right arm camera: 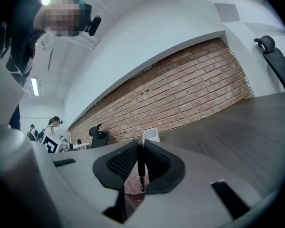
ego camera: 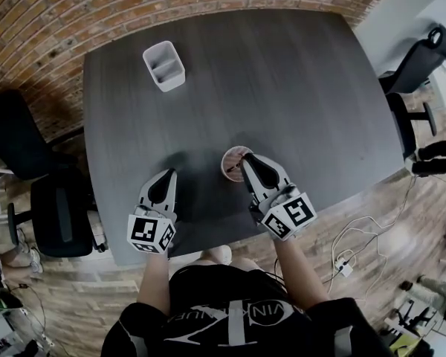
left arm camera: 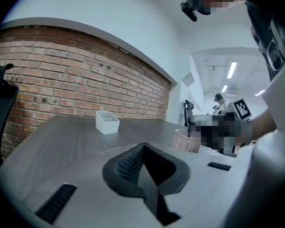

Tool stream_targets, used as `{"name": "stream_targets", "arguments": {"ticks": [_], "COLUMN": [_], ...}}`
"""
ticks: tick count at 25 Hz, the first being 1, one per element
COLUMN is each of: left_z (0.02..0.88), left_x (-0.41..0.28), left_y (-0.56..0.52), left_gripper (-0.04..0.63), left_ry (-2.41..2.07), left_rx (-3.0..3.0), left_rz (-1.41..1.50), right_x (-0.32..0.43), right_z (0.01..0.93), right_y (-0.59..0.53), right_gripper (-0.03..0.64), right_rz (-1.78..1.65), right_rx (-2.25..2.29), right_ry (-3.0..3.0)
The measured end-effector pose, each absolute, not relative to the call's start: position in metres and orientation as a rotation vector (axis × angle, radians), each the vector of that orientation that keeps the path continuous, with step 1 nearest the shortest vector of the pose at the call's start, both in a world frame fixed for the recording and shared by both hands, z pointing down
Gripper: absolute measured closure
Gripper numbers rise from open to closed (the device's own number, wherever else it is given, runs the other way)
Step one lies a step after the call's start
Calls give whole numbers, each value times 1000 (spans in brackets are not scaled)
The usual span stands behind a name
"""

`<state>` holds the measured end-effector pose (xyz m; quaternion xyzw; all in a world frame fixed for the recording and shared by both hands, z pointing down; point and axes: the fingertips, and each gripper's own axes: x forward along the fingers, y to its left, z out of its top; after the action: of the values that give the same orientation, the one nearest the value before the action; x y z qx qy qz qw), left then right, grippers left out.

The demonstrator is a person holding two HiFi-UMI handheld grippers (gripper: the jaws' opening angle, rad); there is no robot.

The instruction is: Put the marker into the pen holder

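A pink mesh pen holder stands near the front of the dark table. My right gripper sits at the holder's right rim, shut on a thin dark marker that stands upright between the pads. The marker's lower end hangs over the holder. In the left gripper view the holder is ahead to the right, with the marker rising above it. To the left of the holder, my left gripper hovers low over the table, shut with nothing in it.
A white rectangular box stands at the table's far left, also seen as the white box. A brick wall lies beyond. Office chairs stand left and right of the table, and cables lie on the floor.
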<state>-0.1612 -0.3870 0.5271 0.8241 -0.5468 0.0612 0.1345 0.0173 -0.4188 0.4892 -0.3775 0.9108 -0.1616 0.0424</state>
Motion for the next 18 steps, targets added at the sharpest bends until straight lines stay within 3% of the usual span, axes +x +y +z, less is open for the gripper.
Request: {"name": "stream_targets", "arguments": {"ticks": [18], "left_z": [527], "left_x": [-166], "left_y": [-387], "left_gripper": [581], "left_ry": [-1587], "left_rx": [2380], "left_rz": [171], "right_x": [32], "right_z": [492], "right_y": [-425], "right_gripper": [548], "right_rz": [-484], "right_rx": [-1226], "right_ry": [2791]}}
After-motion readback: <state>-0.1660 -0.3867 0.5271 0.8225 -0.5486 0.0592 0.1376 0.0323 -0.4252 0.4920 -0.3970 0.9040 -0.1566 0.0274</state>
